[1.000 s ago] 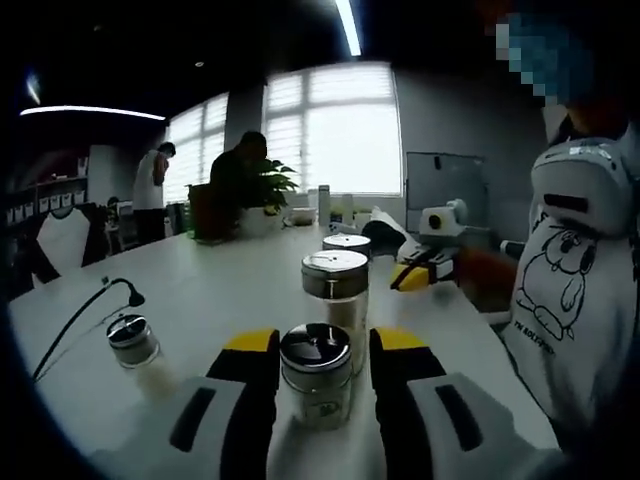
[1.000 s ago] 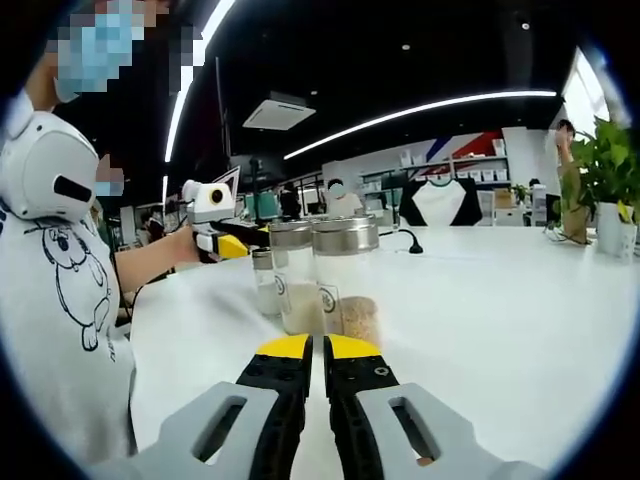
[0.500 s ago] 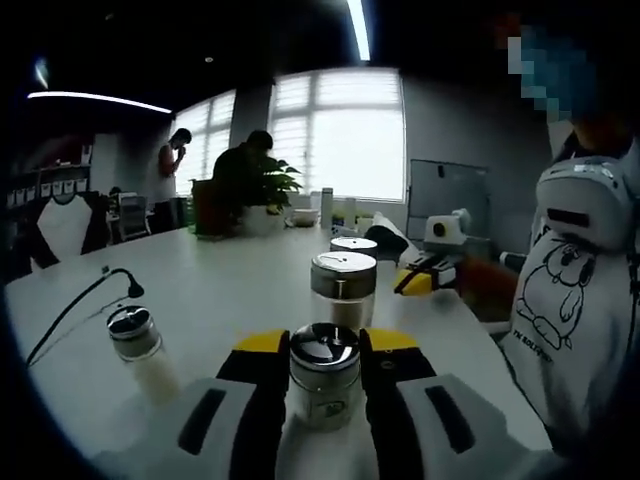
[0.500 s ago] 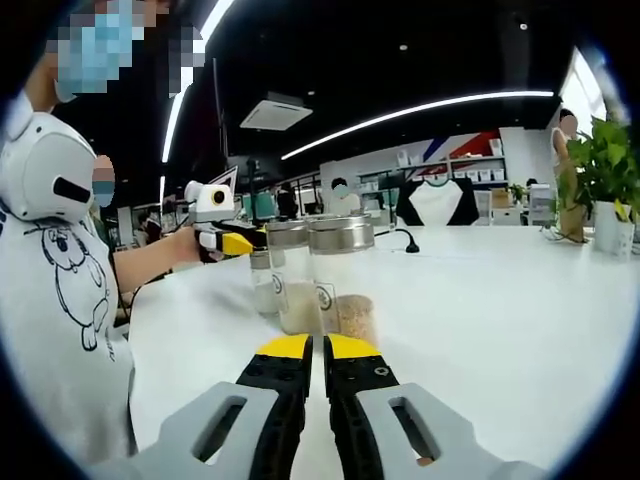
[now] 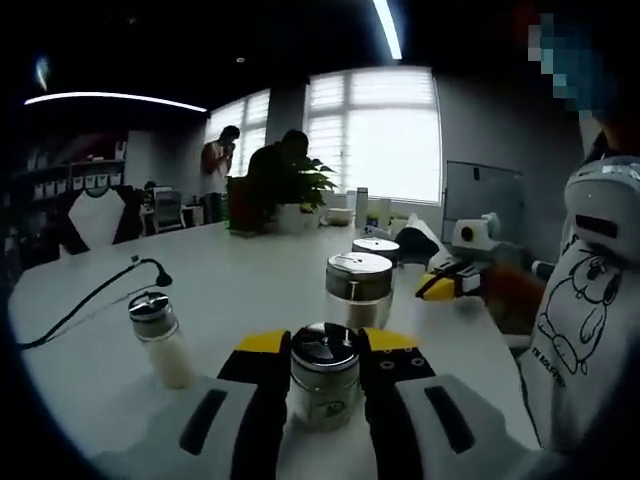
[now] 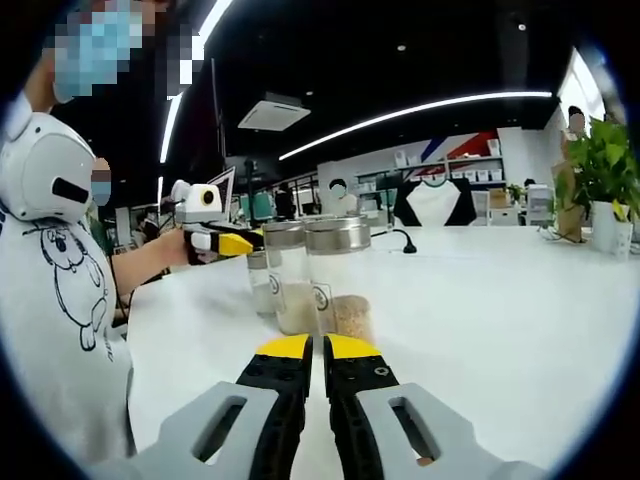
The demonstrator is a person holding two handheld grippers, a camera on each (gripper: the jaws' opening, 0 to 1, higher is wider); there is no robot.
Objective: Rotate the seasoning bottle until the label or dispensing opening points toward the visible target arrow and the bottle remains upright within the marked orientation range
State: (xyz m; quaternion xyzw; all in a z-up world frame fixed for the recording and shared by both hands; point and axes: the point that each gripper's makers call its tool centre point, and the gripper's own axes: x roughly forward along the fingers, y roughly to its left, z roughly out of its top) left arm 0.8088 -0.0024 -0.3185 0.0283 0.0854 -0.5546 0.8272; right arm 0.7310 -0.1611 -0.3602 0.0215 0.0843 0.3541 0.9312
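Note:
A small glass seasoning bottle with a round metal lid stands upright on the white table. My left gripper is shut on it, one yellow-tipped jaw against each side. In the right gripper view, my left gripper shows at the left, held by a hand, beside a small bottle. My right gripper is shut with nothing between its jaws, low over the table and pointing at the bottles. It also appears in the left gripper view, right gripper, at the right.
A taller metal-lidded bottle stands just behind the held one, with another bottle further back. A small white shaker is to the left, near a black cable. A potted plant and people are at the far end.
My left gripper's jaws have closed in onto the small bottle. The left gripper view has swung, so the things behind have shifted right. The right gripper has stayed put.

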